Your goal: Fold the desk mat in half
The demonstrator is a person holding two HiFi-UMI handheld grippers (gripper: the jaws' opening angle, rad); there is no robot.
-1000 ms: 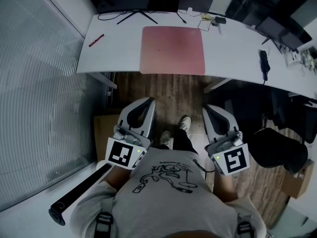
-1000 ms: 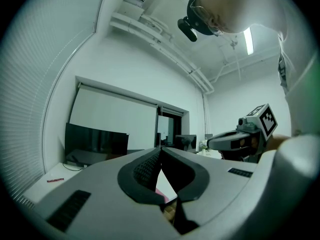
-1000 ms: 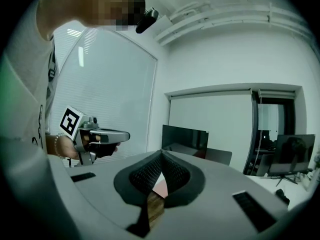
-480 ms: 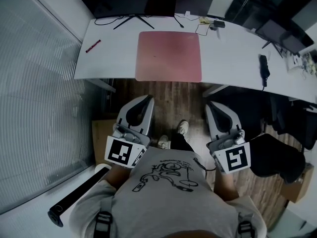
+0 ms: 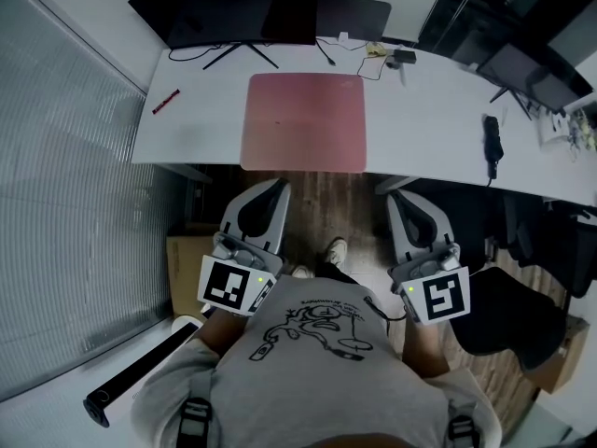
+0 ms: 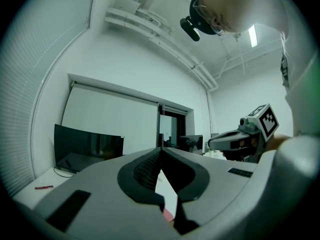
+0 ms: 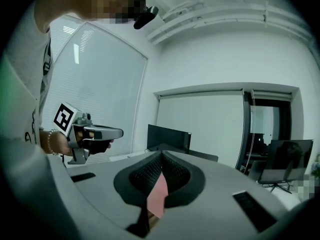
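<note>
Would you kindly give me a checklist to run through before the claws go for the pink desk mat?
1. Desk mat lies flat and unfolded on the desk: ok.
2. Mat's top is bare: ok.
3. Red pen lies apart from the mat, to its left: ok.
4. Left claw open for a grasp: not ok, shut and empty.
5. Right claw open for a grasp: not ok, shut and empty.
6. Claws at the mat's near edge: not ok, both hang short of the desk.

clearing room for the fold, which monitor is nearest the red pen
The wide black monitor at the desk's back left corner; the other screens stand farther right, past the pink mat.
</note>
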